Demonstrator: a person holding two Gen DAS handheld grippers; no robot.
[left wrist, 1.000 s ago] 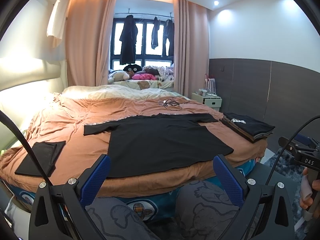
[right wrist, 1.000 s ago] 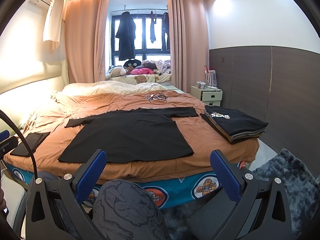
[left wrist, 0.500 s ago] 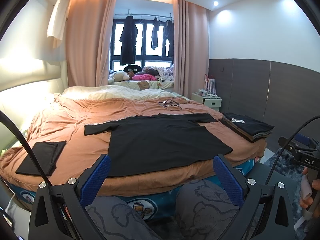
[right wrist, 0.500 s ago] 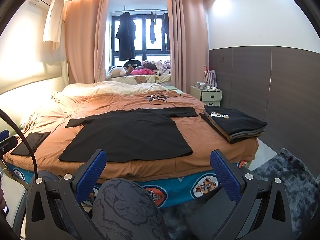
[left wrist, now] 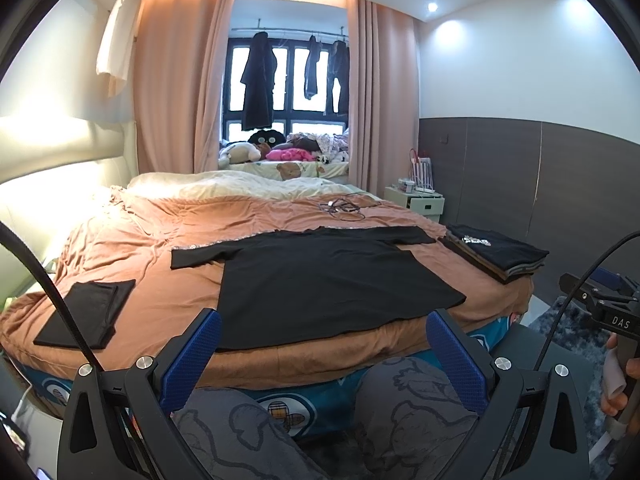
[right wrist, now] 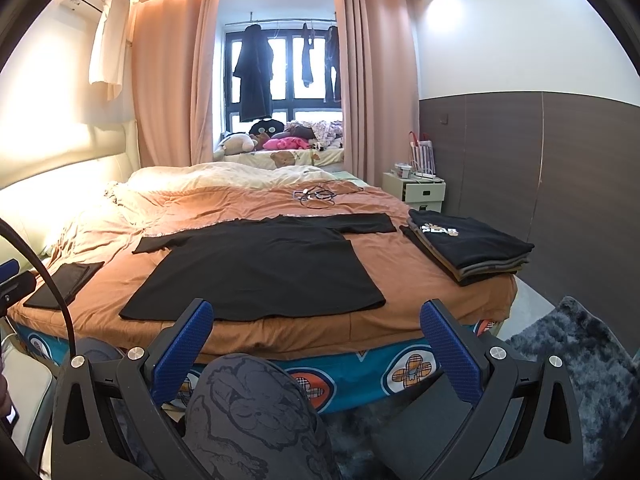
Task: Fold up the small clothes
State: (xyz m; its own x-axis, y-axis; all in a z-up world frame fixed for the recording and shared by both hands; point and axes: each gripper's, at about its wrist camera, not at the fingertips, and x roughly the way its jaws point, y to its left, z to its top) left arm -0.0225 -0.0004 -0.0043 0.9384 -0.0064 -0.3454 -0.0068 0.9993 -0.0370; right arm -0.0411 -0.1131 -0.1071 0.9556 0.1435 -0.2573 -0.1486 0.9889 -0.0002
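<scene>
A black T-shirt [left wrist: 320, 280] [right wrist: 260, 268] lies flat on the orange bed cover, sleeves spread, hem toward me. A folded black garment [left wrist: 88, 312] [right wrist: 66, 280] rests near the bed's left edge. A stack of folded dark clothes [left wrist: 496, 250] [right wrist: 468, 244] sits at the right edge. My left gripper [left wrist: 320, 344] hangs open short of the bed's front edge, nothing between its blue pads. My right gripper [right wrist: 316, 338] is open too, held back from the bed, empty. The right gripper's body [left wrist: 612, 312] shows at the far right in the left wrist view, a hand around its handle.
The person's knees in patterned grey trousers [left wrist: 408, 408] [right wrist: 248, 404] sit below the grippers. Cables [left wrist: 344, 208] lie on the far part of the bed [right wrist: 288, 332]. A nightstand [right wrist: 424, 192] stands at the right wall, a dark shaggy rug [right wrist: 576, 356] on the floor.
Both grippers have barely shifted; the view drifts very slightly. The clothes lie as before.
</scene>
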